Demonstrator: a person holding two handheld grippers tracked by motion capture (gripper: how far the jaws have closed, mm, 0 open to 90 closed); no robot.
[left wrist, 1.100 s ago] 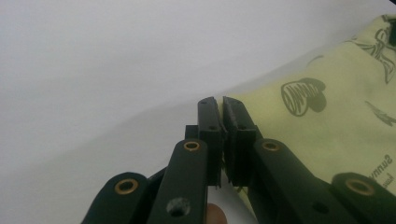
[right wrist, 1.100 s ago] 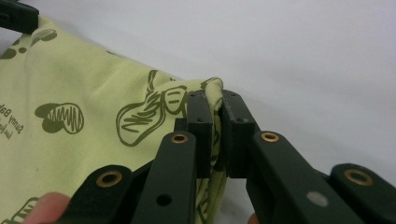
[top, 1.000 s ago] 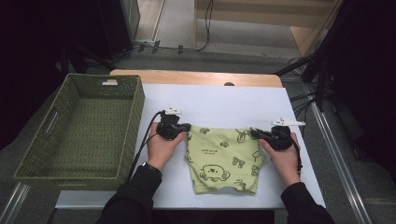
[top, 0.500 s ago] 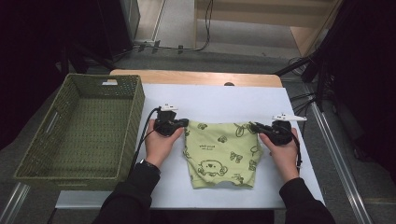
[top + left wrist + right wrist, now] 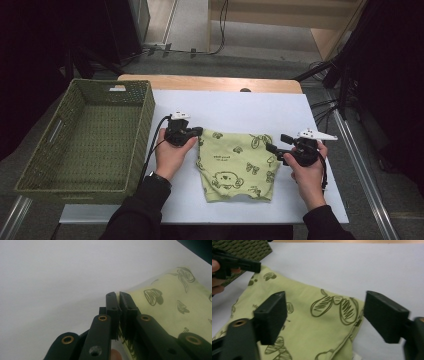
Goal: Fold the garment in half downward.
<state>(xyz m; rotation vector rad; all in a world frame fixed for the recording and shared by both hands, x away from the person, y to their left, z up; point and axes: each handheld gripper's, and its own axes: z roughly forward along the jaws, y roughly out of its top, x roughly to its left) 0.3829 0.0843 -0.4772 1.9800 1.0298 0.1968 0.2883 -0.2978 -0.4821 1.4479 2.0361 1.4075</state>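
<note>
We see the left gripper [image 5: 119,296] with its jaws pinched tight on the top left corner of the folded yellow-green garment [image 5: 234,165]. The right gripper [image 5: 323,320] stands with its jaws spread wide — they have just been opening — above the garment's top right corner, the pads clear of the cloth. The garment, printed with dark cartoon figures, lies flat on the white table [image 5: 240,107], between the two hands. To the left of the left hand [image 5: 170,157], the green woven basket [image 5: 145,130] sits at the table's edge — well apart from the cloth.
</note>
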